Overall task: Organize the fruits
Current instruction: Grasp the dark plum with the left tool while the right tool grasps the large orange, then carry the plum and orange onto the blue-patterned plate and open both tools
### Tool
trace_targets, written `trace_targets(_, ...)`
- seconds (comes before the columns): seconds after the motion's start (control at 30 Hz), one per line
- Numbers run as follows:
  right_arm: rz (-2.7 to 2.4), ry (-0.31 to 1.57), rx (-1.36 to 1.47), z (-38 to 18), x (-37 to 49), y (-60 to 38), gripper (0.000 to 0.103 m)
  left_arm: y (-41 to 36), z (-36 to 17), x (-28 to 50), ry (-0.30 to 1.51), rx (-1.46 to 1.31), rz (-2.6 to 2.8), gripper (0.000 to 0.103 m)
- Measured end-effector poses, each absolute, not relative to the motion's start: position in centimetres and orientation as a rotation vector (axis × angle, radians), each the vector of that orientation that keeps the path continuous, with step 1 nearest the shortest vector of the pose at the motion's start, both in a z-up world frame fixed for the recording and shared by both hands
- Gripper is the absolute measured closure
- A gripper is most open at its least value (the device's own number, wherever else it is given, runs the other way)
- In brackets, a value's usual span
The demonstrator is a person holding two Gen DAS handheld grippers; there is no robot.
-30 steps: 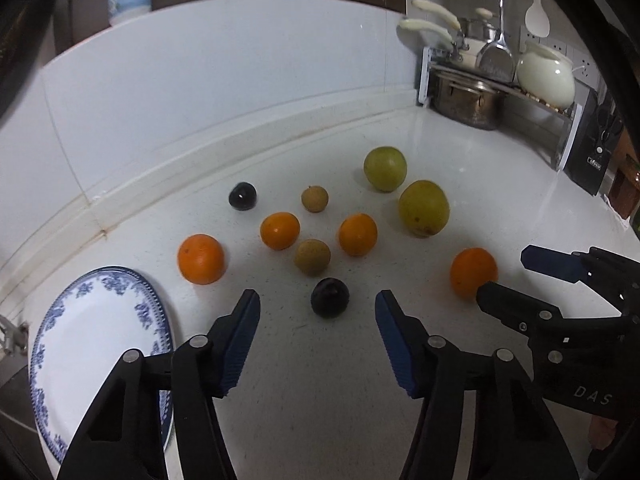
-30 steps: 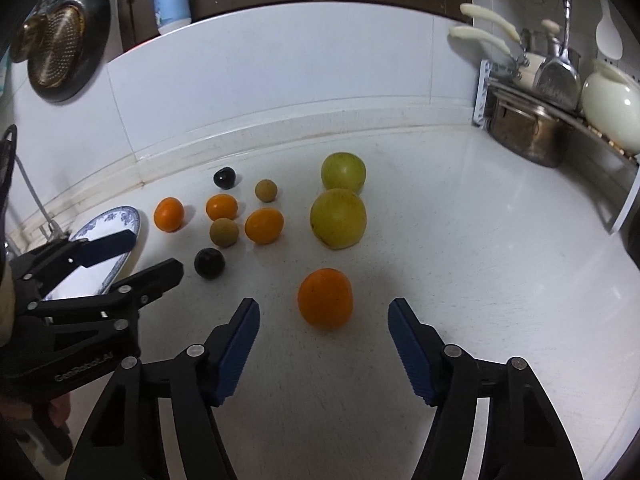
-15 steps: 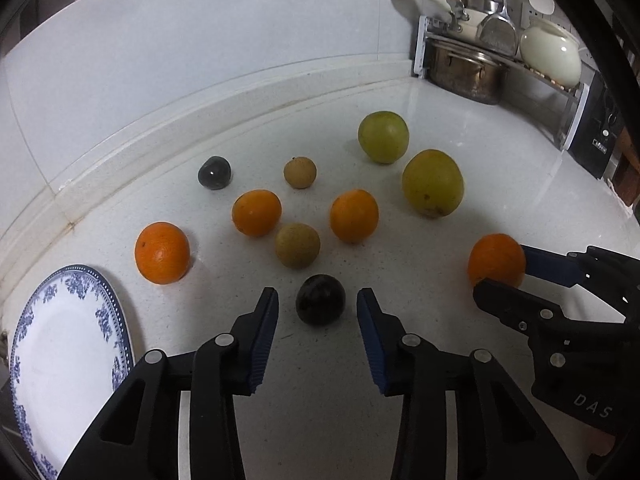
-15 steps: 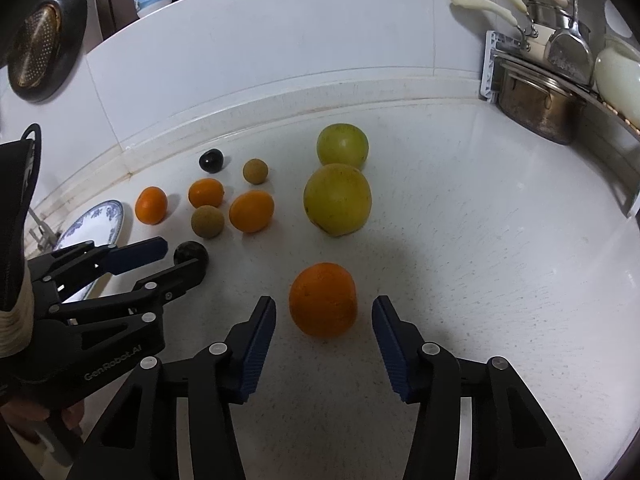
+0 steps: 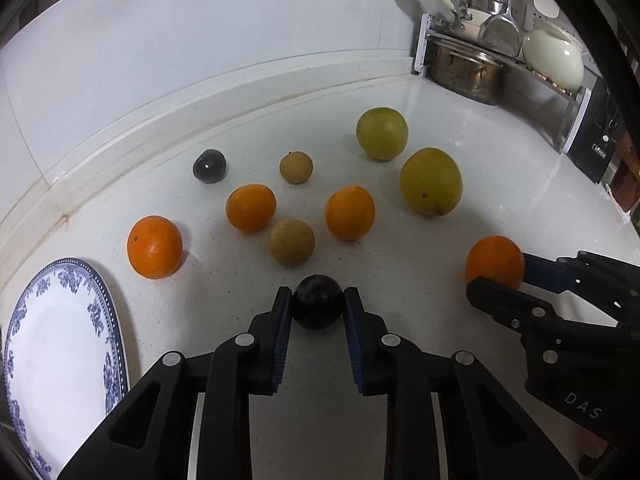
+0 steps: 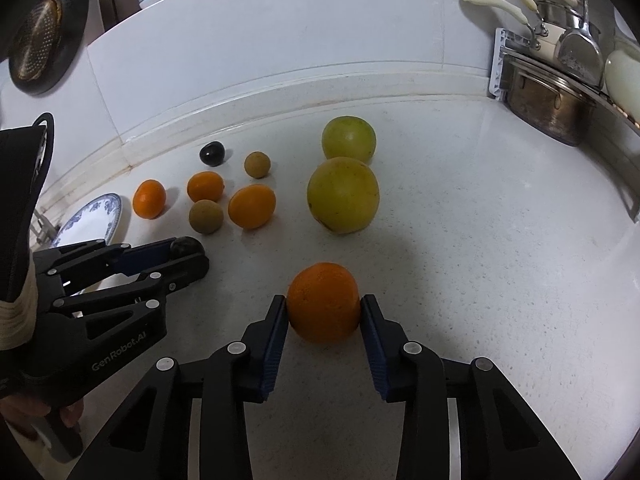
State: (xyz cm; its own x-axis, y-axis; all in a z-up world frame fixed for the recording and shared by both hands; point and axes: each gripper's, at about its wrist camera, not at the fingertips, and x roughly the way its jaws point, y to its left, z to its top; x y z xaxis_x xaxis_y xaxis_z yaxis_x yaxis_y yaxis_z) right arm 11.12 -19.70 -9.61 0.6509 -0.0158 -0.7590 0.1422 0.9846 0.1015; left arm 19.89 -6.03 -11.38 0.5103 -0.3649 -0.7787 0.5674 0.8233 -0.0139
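My left gripper (image 5: 317,304) is shut on a dark plum (image 5: 317,301) resting on the white counter. My right gripper (image 6: 324,312) is shut on an orange (image 6: 323,307), also on the counter; that orange (image 5: 495,261) shows in the left wrist view too. Beyond lie three more oranges (image 5: 154,247) (image 5: 251,207) (image 5: 349,212), two brown round fruits (image 5: 291,242) (image 5: 296,167), a second dark plum (image 5: 209,165) and two big green-yellow fruits (image 5: 431,181) (image 5: 382,133).
A blue-and-white plate (image 5: 60,356) lies at the left edge of the counter. A rack with a steel pot (image 5: 468,72), ladles and a white jug (image 5: 554,56) stands at the back right corner. The wall upstand runs behind the fruit.
Both grippers moved forward and closed: the left jaws shut on the near dark plum, the right jaws shut on the near orange.
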Motion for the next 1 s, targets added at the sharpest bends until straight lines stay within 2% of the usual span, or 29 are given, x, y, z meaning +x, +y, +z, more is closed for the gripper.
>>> trace_targets(1.0, 0.187, 0.713, 0.046, -1.9, 8.4, -12.9, 0.065, 3.9, -3.2, 11.9, 0.715, 0.049, -0.35, 0.077)
